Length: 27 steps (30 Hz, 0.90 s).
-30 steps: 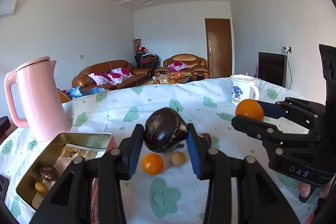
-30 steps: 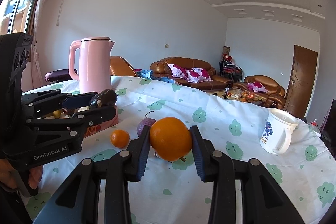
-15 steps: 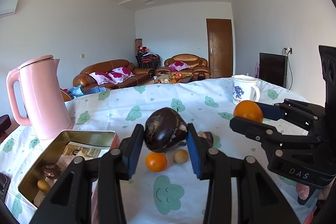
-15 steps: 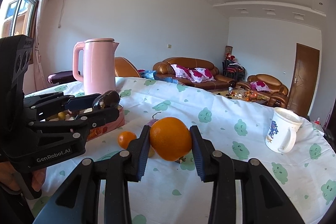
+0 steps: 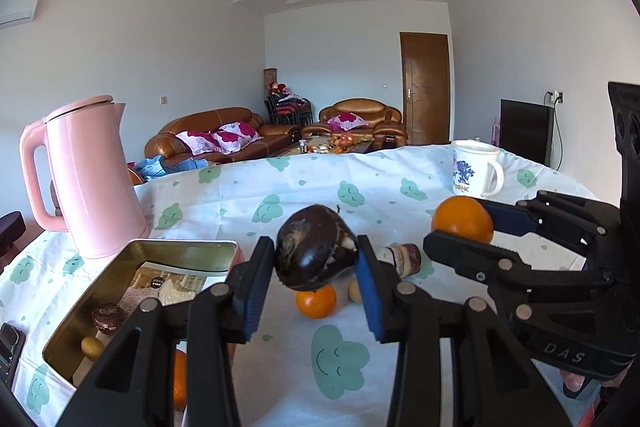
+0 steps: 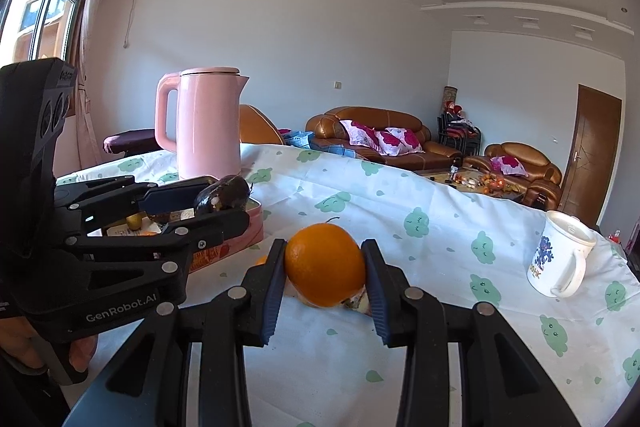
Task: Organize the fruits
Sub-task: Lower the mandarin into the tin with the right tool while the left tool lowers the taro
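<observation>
Left-wrist view shows the left gripper (image 5: 316, 263) clamped across a dark, smooth, likely slippery fruit (image 5: 314, 253) above the tablecloth (image 5: 280, 195), while the right gripper (image 6: 325, 269) pinches a firm orange (image 6: 325, 265) at its middle.

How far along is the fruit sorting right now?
Partly done. The tin already holds a dark fruit and a small tan one. In hand: the left gripper grips a dark purple fruit, the right gripper an orange. Left on the cloth: a small orange, a tan fruit.
</observation>
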Motion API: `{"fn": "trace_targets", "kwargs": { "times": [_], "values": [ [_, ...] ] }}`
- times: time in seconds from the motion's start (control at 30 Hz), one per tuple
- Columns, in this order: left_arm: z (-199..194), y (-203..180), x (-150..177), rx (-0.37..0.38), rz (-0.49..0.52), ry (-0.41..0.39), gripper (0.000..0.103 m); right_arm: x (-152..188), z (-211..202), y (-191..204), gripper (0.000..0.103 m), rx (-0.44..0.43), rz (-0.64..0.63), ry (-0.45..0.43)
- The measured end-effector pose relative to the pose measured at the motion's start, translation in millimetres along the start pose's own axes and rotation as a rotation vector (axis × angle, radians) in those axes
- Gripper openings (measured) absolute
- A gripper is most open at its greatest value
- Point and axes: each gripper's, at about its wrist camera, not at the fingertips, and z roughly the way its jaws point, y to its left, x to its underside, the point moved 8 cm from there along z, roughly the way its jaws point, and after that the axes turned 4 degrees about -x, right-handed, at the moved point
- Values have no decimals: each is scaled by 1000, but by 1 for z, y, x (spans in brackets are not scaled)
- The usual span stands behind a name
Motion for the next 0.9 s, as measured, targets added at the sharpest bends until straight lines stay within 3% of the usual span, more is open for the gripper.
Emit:
{"fn": "trace_targets", "kwargs": {
  "times": [0.9],
  "values": [
    [-6,75,13,-107,-95,39,42,-33,33,61,39,-99,-94,17]
  ]
}}
